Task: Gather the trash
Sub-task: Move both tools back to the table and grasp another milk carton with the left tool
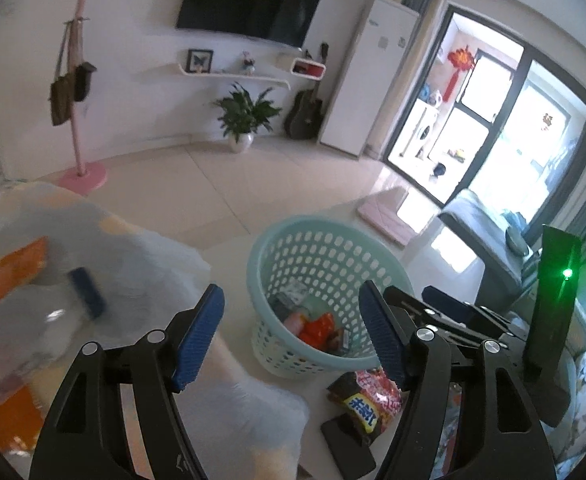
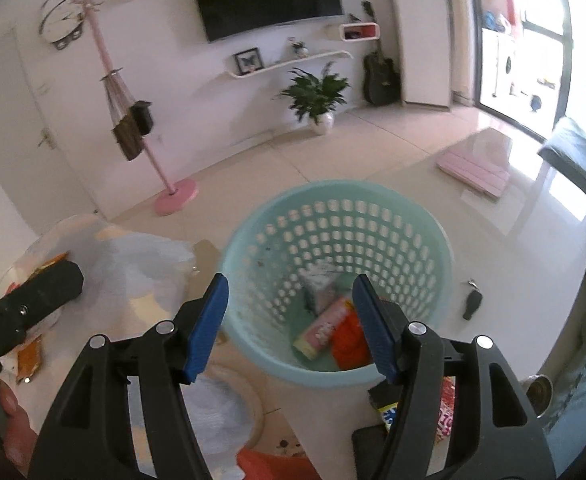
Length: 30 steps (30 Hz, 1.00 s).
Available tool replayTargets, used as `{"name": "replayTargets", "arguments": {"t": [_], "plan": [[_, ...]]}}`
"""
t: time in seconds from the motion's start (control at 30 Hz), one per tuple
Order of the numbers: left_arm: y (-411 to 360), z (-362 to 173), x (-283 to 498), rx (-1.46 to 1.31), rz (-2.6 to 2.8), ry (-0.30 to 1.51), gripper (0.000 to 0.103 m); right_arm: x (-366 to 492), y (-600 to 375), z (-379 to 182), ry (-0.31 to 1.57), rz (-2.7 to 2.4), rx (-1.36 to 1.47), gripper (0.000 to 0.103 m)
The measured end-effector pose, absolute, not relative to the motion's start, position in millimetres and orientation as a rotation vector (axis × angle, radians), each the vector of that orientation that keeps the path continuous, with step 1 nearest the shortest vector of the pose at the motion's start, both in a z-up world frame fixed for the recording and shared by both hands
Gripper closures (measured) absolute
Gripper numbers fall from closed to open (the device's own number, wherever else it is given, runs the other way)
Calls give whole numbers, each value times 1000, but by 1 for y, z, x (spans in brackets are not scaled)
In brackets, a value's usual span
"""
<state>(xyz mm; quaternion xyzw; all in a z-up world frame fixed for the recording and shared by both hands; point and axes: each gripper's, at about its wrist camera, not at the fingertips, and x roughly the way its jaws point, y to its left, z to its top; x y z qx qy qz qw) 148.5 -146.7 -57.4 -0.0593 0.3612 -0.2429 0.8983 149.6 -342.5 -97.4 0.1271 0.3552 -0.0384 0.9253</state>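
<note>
Both held wide apart and empty: left gripper [image 1: 293, 334] and right gripper [image 2: 291, 320], each poised above the pale green basket [image 2: 253, 356] on the tabletop [image 1: 229, 216], probably because that basket serves as the bin. Already inside it, just ahead of the right gripper: a pink wrapper [image 2: 327, 326] and an orange packet [image 2: 351, 346]. Still outside, below the left gripper and beside the basket's base: a red snack bag [image 1: 367, 398]; off to its left, a blurred clear plastic bag [image 1: 53, 264] with orange packets inside, likely next to collect.

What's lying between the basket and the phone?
A red-and-black snack wrapper lies between the basket and the phone, overlapping the phone, clearest in the left wrist view.
</note>
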Motion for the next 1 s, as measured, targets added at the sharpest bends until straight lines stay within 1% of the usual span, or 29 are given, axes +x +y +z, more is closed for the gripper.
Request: {"name": "replayTargets", "arguments": {"t": [0.23,0.43,0.67,0.77,1.0], "plan": [[-93,-38,118,-161,-396,679,37,150,-291,-84,704,33,200,42],[-24,-35,83,-214,-198,643,37,152,-244,-85,689,177,197,42],[63,-51,46,-254,77,646,37,150,-173,-96,708,341,149,42],[89,-61,38,-273,147,668,37,146,-147,-102,724,396,122,42],[115,-73,28,-303,168,670,37,136,-110,-108,738,439,36,42]]}}
